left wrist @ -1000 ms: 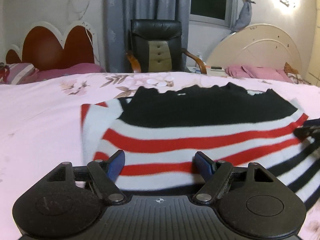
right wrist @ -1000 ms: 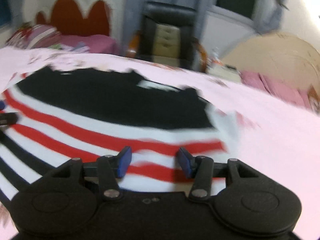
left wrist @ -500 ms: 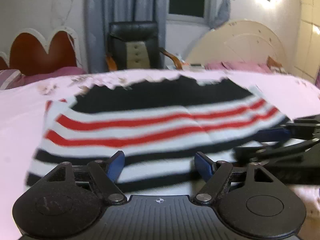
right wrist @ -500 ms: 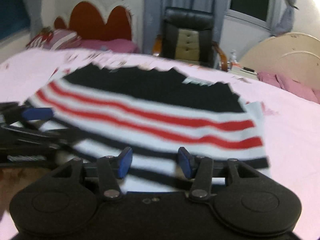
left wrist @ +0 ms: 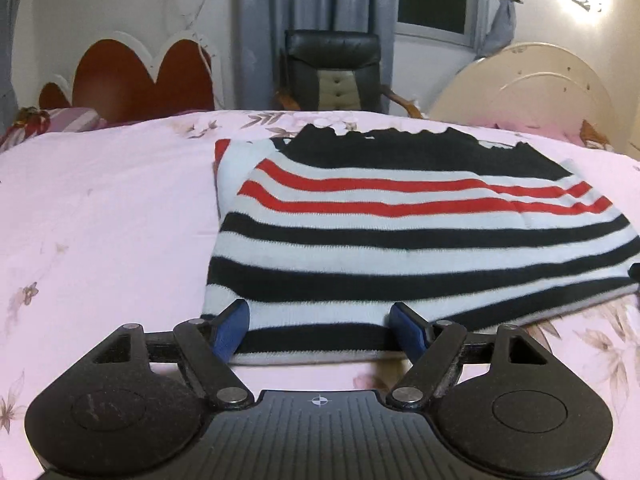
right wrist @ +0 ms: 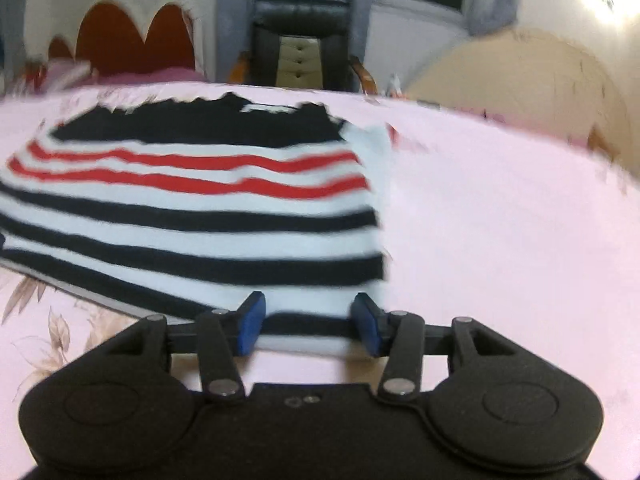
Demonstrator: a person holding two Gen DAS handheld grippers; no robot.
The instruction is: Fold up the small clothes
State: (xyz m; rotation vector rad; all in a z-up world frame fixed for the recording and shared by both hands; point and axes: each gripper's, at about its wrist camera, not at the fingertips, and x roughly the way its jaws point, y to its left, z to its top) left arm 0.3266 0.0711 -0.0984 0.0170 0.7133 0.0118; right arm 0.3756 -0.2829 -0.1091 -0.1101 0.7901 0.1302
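Two grippers sit at the near hem of the striped sweater [left wrist: 400, 232], which lies flat on the pink bed [left wrist: 100, 220]. Sleeves look already folded in. Left gripper [left wrist: 320, 326] fingers spread, hem between them, not pinched. Right gripper [right wrist: 307, 322] fingers closing around the hem corner, no contact visible yet. Hem-to-collar fold not yet done.

Home bedroom: bed [left wrist: 100, 208], headboard [left wrist: 132, 76].
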